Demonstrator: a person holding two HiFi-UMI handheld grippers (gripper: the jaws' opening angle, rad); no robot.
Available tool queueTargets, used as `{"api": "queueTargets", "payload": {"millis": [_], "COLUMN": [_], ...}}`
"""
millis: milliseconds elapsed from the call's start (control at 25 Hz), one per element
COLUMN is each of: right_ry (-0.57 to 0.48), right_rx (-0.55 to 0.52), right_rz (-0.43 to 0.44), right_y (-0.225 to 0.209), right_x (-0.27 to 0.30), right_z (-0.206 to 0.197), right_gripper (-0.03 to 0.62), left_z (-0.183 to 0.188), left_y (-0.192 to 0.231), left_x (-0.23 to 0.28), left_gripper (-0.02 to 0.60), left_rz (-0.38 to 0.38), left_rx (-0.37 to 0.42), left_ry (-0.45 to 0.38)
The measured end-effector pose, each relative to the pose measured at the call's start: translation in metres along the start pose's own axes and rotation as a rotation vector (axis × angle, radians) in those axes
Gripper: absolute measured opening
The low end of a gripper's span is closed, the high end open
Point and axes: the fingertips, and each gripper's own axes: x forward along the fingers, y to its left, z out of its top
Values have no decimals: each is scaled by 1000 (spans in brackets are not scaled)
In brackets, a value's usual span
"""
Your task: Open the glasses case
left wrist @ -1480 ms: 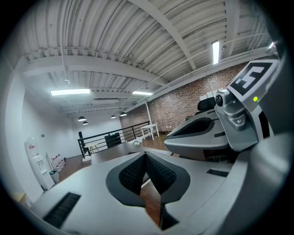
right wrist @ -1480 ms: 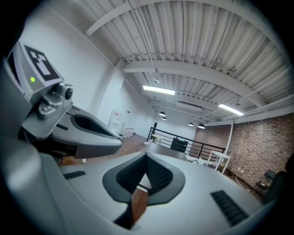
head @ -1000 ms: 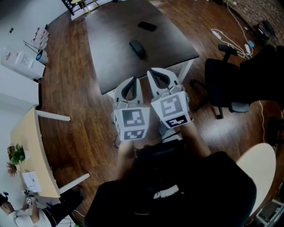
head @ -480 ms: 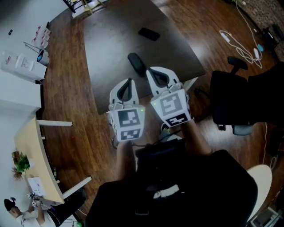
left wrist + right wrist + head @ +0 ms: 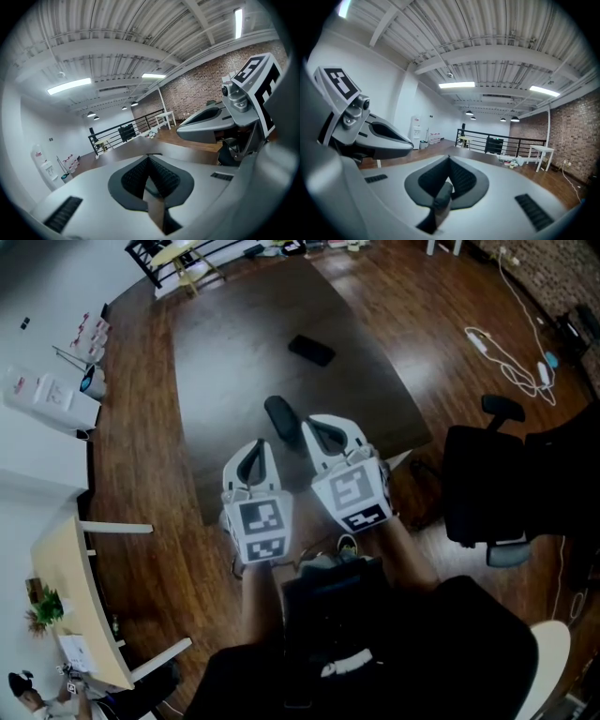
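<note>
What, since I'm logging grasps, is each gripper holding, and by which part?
Nothing: left gripper and right gripper are both shut and empty; the glasses case lies on the table, ungripped.

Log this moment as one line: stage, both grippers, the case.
stage: pre-grasp | left gripper: shut, empty | right gripper: shut, empty | dark oblong glasses case: closed, on dark brown table

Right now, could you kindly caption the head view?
Left tool and right tool, both shut, side by side at the table edge, glasses case ahead.
</note>
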Motion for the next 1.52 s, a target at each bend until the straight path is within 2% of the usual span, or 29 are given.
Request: {"api": "queueTargets", "payload": {"millis": [160,360,520,800,880,920,960,1120,1240,1440,1520], "right_ry": [34,45,96,226,250,257,267,380,487,642,685], "right_rx": [29,33,22,34,67,100,138,245,331,410,432], "right_rz": [16,3,4,57,98,121,148,268,319,299,325], "right_y": [-8,-29,-41,-46,-42,-40,-37,-15,-7,-14,-9], "right_x": [21,61,103,181,199,207,214,240,260,292,300], "right_z": [-16,-20,-31,-65,-77,-83,-90,-133,-181,-254,-269], "right_gripper": [17,18,18,32,35,38,67,237,354,359,359], "left_z": [-9,-14,-37,-79,-89,-95,-101,-126,-147,-171,-185], "left_y": [5,26,50,80,81,81,81,90,98,100,98], "left_x": [23,65,100,173,190,197,204,225,238,253,255], "left_gripper": [2,2,2,3,31,117,193,297,306,319,319], "left_rz": [-6,-31,-61,-204,-252,-277,-303,-380,-433,-508,-535], "left_rx": [-12,-21,-51,-159,-177,-181,-184,-248,-328,-434,-470], "left_ry": [35,34,68,75,78,86,94,103,116,127,147]}}
